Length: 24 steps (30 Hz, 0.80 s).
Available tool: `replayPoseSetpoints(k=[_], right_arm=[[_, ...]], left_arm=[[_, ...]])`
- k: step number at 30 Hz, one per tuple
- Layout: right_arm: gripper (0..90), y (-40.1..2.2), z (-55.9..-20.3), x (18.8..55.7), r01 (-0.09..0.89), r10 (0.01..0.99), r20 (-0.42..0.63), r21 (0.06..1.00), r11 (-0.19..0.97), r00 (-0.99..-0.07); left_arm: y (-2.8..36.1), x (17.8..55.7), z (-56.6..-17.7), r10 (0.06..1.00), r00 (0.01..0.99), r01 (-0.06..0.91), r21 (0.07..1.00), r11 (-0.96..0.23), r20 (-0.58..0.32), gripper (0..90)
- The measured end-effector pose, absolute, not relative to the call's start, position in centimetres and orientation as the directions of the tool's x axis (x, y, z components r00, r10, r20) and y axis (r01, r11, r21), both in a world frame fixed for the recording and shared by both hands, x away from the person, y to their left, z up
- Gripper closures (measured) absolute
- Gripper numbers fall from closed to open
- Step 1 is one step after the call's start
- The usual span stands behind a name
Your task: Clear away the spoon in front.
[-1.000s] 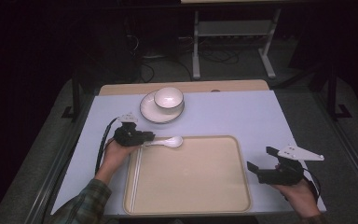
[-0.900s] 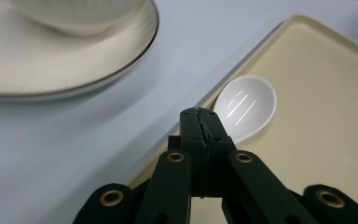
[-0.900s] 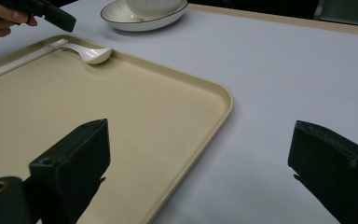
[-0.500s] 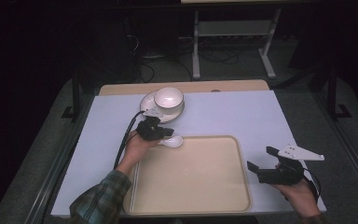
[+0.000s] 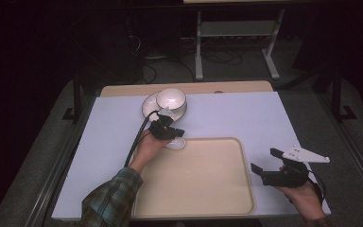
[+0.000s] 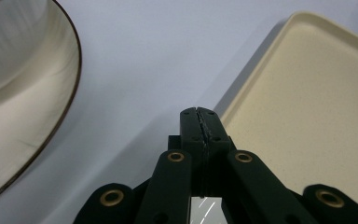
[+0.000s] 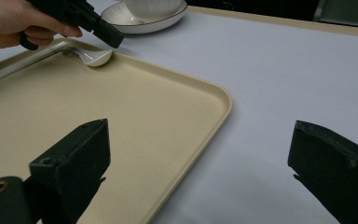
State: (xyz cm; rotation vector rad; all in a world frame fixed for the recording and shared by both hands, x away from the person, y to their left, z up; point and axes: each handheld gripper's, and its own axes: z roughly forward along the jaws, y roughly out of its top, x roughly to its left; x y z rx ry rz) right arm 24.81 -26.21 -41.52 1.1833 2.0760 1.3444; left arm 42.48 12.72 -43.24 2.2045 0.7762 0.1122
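Nearest the person, the right gripper [image 5: 263, 160] is held low by the near right corner of the tray [image 5: 198, 179]. Its two black jaws are spread wide and nothing is between them. It is parked there and no work is being done with it.

The tray is laid flat on the pale table [image 5: 246, 113]. Nothing is set on its middle.

At the far left corner of the tray the left gripper [image 5: 172, 134] is held by the left hand [image 5: 147, 146]. In the left gripper view its jaws are seen pressed tight together. A white spoon [image 7: 94, 57] is seen right under it – the round end is over the tray's rim, and the handle runs back under the gripper. It looks as if the spoon is pinched by its handle, though the spot where it is gripped is hidden. Whether the round end is touching the tray or hanging just above it cannot be told.

Just past the gripper, a white plate [image 5: 147, 106] with a dark edge is set on the table, and a white bowl [image 5: 171, 98] is sat on it.

The step in hand seems to be the carrying of the spoon – either onto the tray or over to the bowl; which one cannot be told. For the next move the grip should be kept tight, the spoon should be kept level, and the plate's edge should not be bumped.
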Motion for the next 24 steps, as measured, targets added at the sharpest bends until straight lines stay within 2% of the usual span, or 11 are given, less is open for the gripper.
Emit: replayPoseSetpoints(k=[24], right_arm=[[4.9,-26.2,-41.5,24.8,0.437,0.82,0.113,0.882,0.178,-0.561]], left_arm=[[13.6,39.6,-43.7,0.522,0.828,0.514,0.649,-0.561,-0.204,89.7]])
